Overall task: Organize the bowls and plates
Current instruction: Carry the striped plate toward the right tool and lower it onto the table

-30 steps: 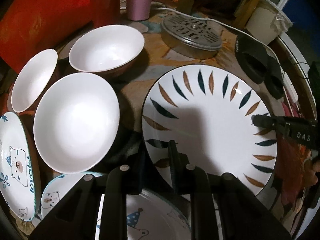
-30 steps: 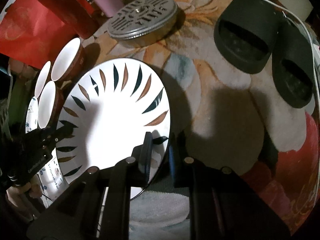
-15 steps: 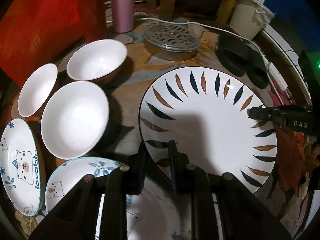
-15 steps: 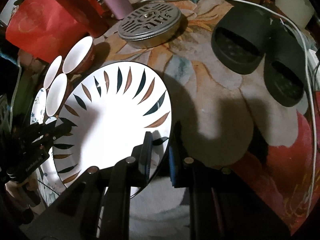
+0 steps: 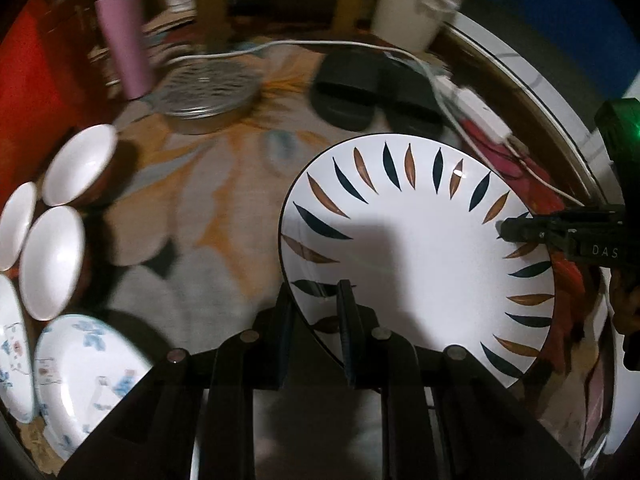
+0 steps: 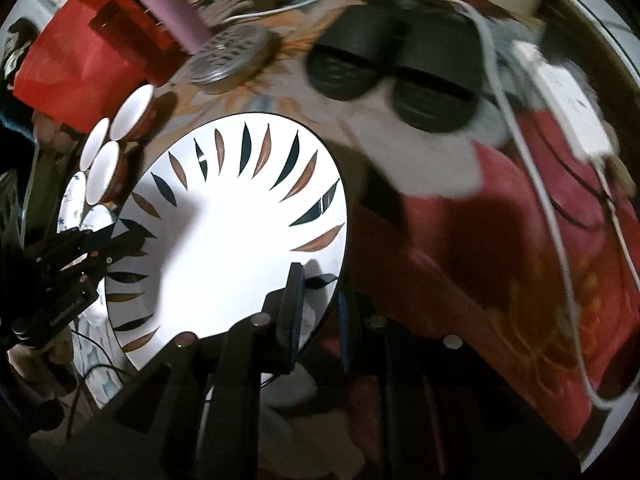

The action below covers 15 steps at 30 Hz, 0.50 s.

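A large white plate with a ring of dark and brown leaf marks [image 5: 416, 256] is held in the air above the table. My left gripper [image 5: 316, 300] is shut on its near rim. My right gripper [image 6: 320, 292] is shut on the opposite rim of the same plate [image 6: 224, 240], and it shows at the right in the left wrist view [image 5: 560, 236]. Three white bowls [image 5: 52, 256] sit together at the left. Bear-print plates [image 5: 80, 372] lie at the lower left.
A pink tumbler [image 5: 122, 40], a round metal lid [image 5: 208, 92] and a pair of black slippers [image 5: 372, 92] lie at the back of the floral tablecloth [image 5: 208, 208]. A white cable and adapter [image 6: 560, 96] run along the right. A red bag [image 6: 76, 64] stands far left.
Both grippers have lifted the leaf plate and carried it to the right, away from the bowls and bear plates. Both stay shut on its rim.
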Available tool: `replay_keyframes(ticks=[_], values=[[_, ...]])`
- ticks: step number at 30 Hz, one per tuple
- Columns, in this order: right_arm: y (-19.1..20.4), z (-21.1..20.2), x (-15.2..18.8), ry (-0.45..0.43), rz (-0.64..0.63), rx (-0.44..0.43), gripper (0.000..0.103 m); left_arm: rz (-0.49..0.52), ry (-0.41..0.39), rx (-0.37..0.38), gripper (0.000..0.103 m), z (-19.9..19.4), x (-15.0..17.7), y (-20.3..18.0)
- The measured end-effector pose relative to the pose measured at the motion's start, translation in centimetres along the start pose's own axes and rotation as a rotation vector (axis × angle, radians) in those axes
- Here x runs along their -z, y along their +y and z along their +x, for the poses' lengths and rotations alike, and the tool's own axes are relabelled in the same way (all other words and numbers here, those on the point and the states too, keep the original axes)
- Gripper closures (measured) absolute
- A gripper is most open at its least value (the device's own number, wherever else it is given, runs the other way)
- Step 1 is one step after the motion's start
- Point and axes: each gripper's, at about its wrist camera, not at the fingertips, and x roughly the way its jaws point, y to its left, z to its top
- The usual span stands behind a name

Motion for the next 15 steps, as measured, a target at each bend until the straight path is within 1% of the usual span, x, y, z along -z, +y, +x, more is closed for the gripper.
replay_keyframes(ticks=[5,7,15], values=[[-4.4,-1.4,2.9,-0.004,0.072,0.037,0.087,0.062,0.022,0.037,0.083,2.0,0.0,-5.2],[-6.4,-1.4,4.1,0.001,0.11,0.041,0.087,0.091,0.032,0.039,0.083,2.9,-0.1,-6.9],[-11.5,-1.0,7.5,-0.003,0.21,0.059,0.086,0.157,0.077,0.04,0.083,6.2,-0.4,-12.5]])
